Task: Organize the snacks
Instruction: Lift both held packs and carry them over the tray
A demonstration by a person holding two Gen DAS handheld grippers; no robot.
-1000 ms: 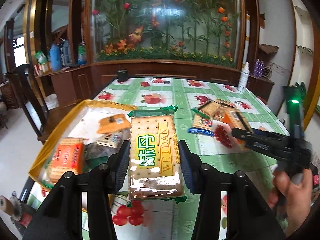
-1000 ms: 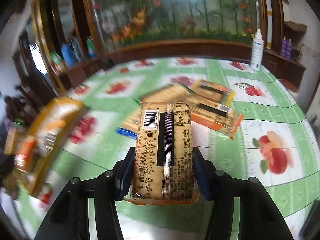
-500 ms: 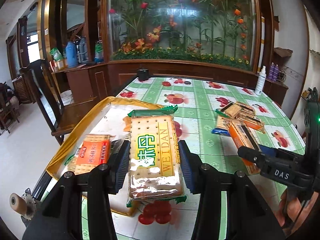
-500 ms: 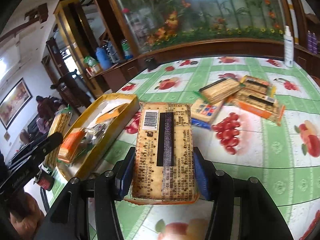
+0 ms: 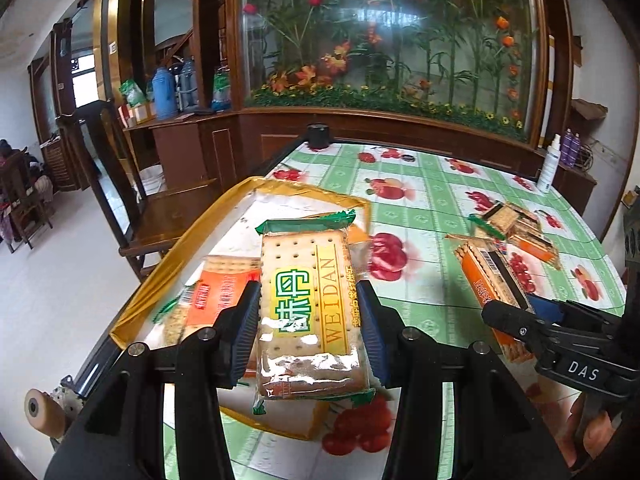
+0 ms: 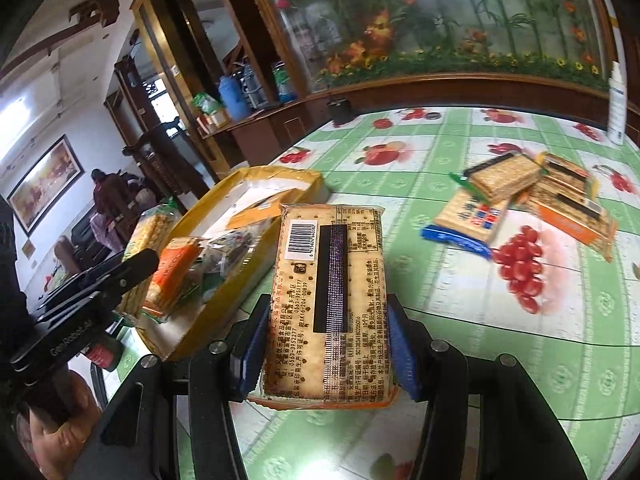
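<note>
Left gripper (image 5: 308,320) clamping green cracker pack (image 5: 308,300), right gripper (image 6: 326,344) gripping orange cracker pack (image 6: 330,300) — yellow tray (image 6: 208,312) lying left of right jaws, holding orange packet (image 6: 174,270), crumpled wrapper (image 6: 228,250).

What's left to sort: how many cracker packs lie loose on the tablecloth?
4, clustered together: blue pack, green-edged pack overlapping it, two orange-edged packs beside them; others may hide beneath.

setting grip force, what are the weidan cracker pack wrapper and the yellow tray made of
WEIDAN cracker pack: thin clear plastic film, glossy; glare streaks and crackers showing through it.
Yellow tray: probably cardboard covered in shiny gold foil or film; its rim looks creased and reflective.
</note>
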